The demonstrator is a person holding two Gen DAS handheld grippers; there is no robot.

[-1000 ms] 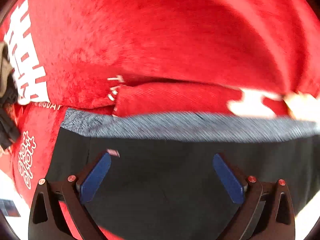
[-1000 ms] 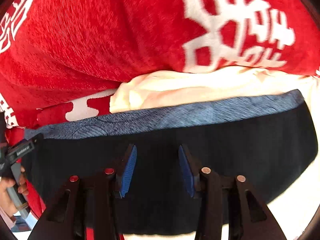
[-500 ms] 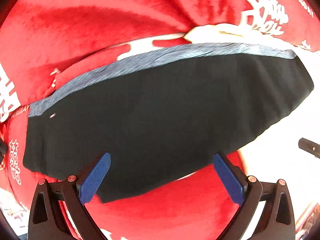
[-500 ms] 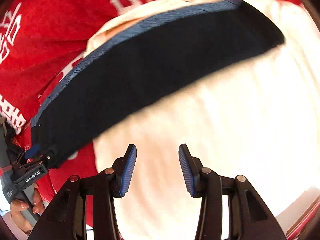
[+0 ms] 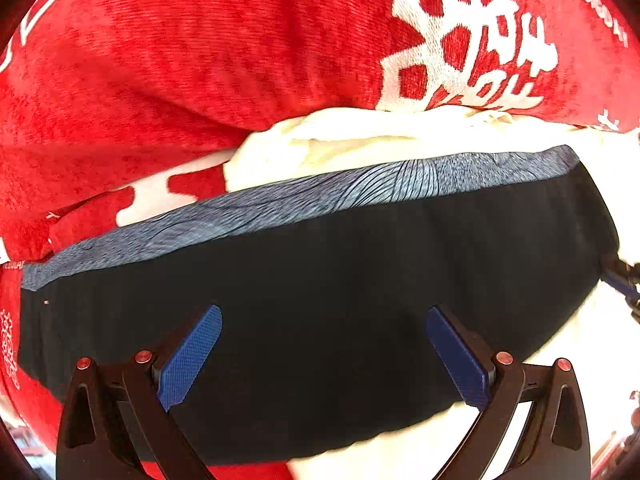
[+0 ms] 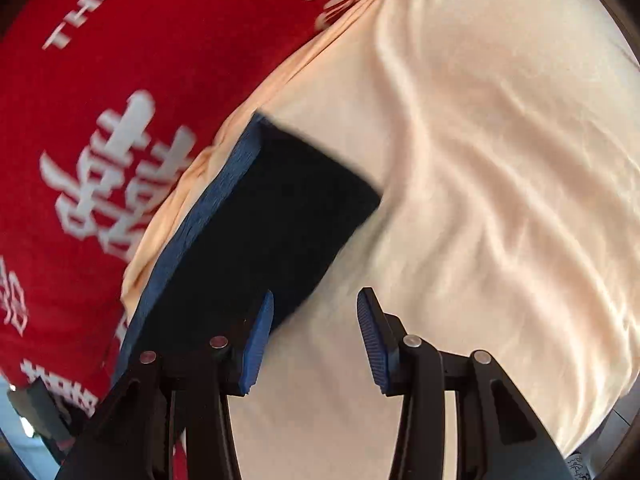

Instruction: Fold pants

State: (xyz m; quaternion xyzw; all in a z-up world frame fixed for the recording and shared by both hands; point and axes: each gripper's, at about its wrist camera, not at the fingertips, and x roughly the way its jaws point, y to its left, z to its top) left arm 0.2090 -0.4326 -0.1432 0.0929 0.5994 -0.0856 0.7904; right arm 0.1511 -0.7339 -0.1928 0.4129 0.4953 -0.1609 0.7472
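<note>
Both views are fisheye, each looking steeply down along its own fingers from close above the bed. The left wrist camera faces the black pants [image 5: 340, 300] square on, their blue-grey waistband [image 5: 320, 196] running across the frame. The right wrist camera looks from the pants' [image 6: 260, 240] end, mostly over the cream sheet [image 6: 480, 160]. Both share pants, sheet and red blanket [image 5: 200, 60].

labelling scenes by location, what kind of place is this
Probably a bedroom, on a bed: soft, rumpled bedding fills both views, a red blanket with white lettering and a cream sheet, with dark pants laid on top.
</note>
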